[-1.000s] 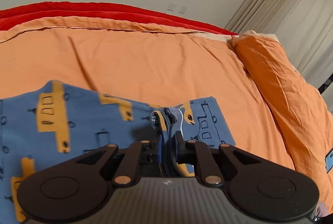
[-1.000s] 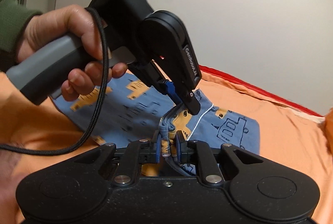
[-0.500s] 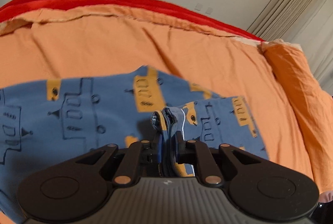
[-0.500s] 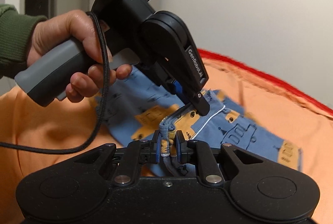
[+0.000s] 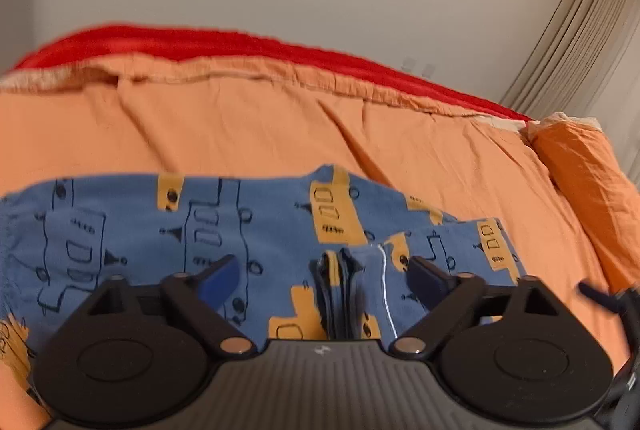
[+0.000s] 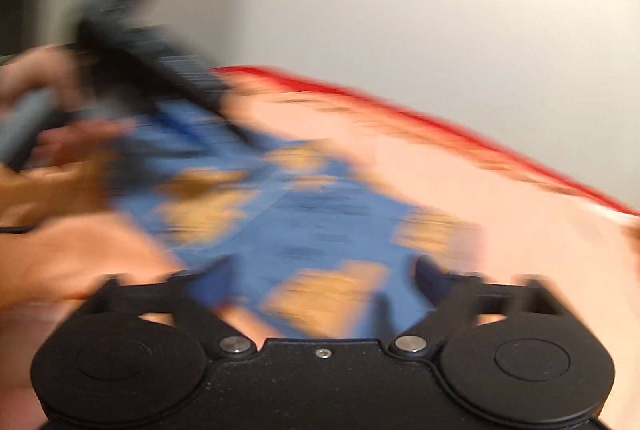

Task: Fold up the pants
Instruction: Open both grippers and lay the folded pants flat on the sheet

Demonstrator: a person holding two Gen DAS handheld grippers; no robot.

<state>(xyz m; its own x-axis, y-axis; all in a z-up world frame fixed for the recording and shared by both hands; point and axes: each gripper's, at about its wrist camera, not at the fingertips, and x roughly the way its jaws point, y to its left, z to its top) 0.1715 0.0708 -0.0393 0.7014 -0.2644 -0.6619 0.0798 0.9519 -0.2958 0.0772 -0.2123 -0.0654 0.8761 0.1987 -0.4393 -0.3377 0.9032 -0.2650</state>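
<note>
Blue cotton pants printed with yellow vehicles (image 5: 248, 230) lay spread across an orange bedsheet (image 5: 248, 126), a red blanket (image 5: 200, 44) bunched along the far edge by the pale wall and an orange pillow (image 5: 580, 166) at the right. The left gripper (image 5: 324, 276) hung low over the cloth with its jaws opening wide; a bunched fold of the waistband, with a white drawstring (image 5: 385, 282) running down it, stood in the gap between the blue finger pads (image 5: 220, 276), touching neither. The right gripper (image 6: 324, 280), seen through heavy motion blur, also had its jaws opening, its dark blue pads (image 6: 430, 278) set far apart with the pants lying below and between them; no cloth appeared pinched. In the right wrist view a hand (image 6: 48, 98) gripping the grey handle of the other tool showed as a smear at the left, above the pants' far end.
</note>
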